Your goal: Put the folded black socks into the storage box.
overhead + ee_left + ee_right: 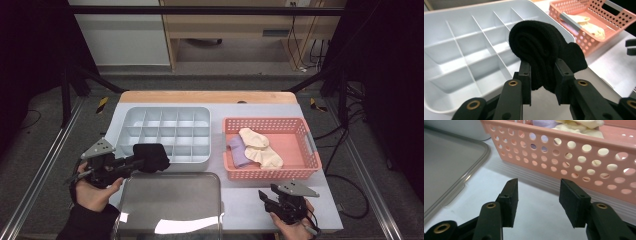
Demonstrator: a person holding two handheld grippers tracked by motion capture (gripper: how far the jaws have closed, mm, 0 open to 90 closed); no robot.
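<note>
The rolled sock (541, 47) clamped in the left gripper (542, 75) is plain black, the same black as the gripper, whose arms carry brass-coloured rivets. The divided organizer tray (165, 112) is a pale blue-grey all over. The basket (272, 172) is salmon pink, its walls patterned with rows of round holes, its handles grey. Inside lie a cream sock (260, 147) and a lavender sock (238, 151). The flat metal tray (170, 202) is dull silver-grey; the tabletop (245, 200) is pale grey with a light wooden far edge. The right gripper (537, 200) is black too
</note>
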